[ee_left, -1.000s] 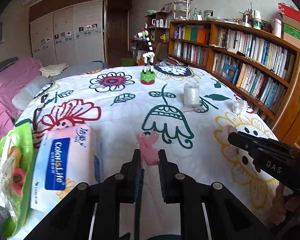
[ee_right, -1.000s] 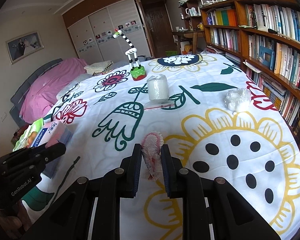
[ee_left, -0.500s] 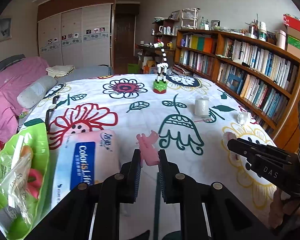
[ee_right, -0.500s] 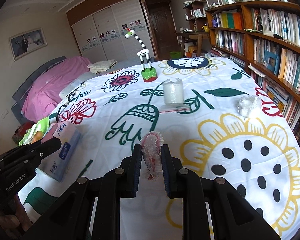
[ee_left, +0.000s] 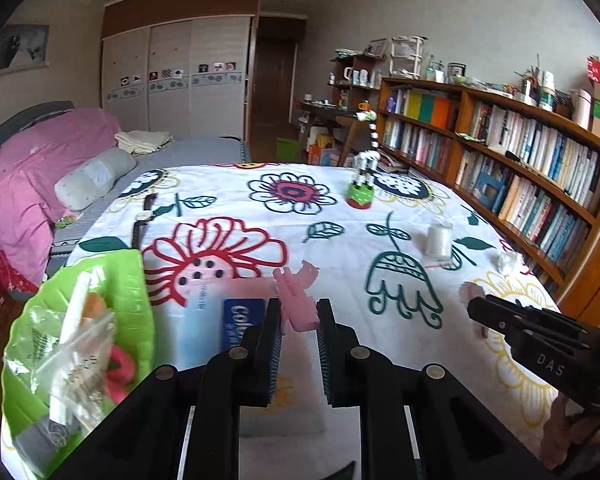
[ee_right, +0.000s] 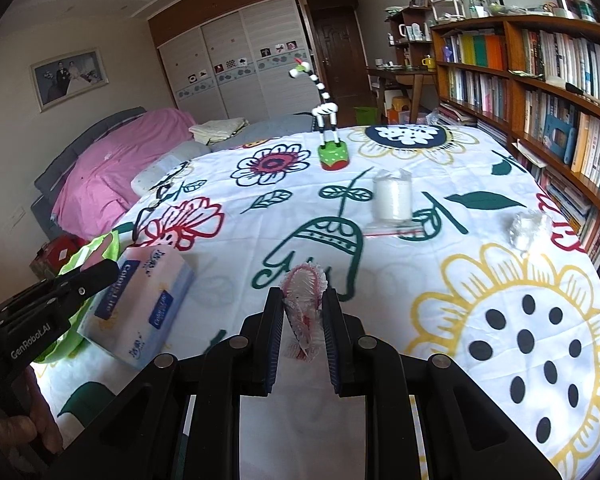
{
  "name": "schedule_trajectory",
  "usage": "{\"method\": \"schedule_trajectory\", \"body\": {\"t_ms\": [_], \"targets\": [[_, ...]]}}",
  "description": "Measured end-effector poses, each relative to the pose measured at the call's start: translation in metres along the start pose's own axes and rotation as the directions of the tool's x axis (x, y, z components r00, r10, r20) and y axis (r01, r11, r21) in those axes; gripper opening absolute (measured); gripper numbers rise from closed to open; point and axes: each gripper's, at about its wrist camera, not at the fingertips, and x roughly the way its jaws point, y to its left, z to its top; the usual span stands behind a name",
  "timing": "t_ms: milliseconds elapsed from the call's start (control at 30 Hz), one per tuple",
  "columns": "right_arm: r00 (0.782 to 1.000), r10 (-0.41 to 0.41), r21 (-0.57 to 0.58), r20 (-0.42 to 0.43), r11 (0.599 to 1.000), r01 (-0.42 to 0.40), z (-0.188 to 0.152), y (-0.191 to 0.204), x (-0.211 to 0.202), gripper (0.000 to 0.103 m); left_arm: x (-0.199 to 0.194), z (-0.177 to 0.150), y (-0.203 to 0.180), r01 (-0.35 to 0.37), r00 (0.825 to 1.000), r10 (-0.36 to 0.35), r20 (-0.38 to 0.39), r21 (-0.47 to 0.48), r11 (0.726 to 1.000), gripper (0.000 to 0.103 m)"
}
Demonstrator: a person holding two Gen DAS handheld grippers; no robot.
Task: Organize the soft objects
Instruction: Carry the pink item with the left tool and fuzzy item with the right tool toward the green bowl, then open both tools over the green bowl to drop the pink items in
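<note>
A white cloth printed with large flowers, leaves and a black-dotted sunflower covers the work surface and fills the middle of both views. Low in the left wrist view, the left gripper is clamped on a small pink soft piece that sticks up above its fingertips. In the lower middle of the right wrist view, the right gripper pinches a pink-edged frilly clear wrapper.

At the lower left of the left view sits a green tray with clear bags in it, and just beside it a pack of tissues lies flat on the cloth. Toward the far edge stands a striped zebra toy on a green base. Right of centre a white roll in plastic stands upright, with a crumpled clear wrap well apart from it, nearer the right edge. A wristwatch lies at the cloth's left edge.

Behind, a bed with a pink cover occupies the left, a sliding-door wardrobe the back wall, a dark door next to it, and a full wooden bookshelf runs along the right.
</note>
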Motion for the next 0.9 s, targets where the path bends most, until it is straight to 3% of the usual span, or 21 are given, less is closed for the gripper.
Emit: {"method": "schedule_trajectory", "body": {"t_ms": [500,900], "targets": [[0.999,0.042,-0.068,0.003,0.997,-0.042,0.008,0.045,0.005,0.020,-0.009,0.000,0.058,-0.065,0.998,0.067,0.019,-0.089,0.994,0.018],[0.995,0.103,-0.144,-0.009,0.984,-0.103,0.014,0.093,0.014,0.020,-0.018,-0.008,0.112,-0.144,0.989,0.147,0.009,-0.174,0.974,0.018]]}}
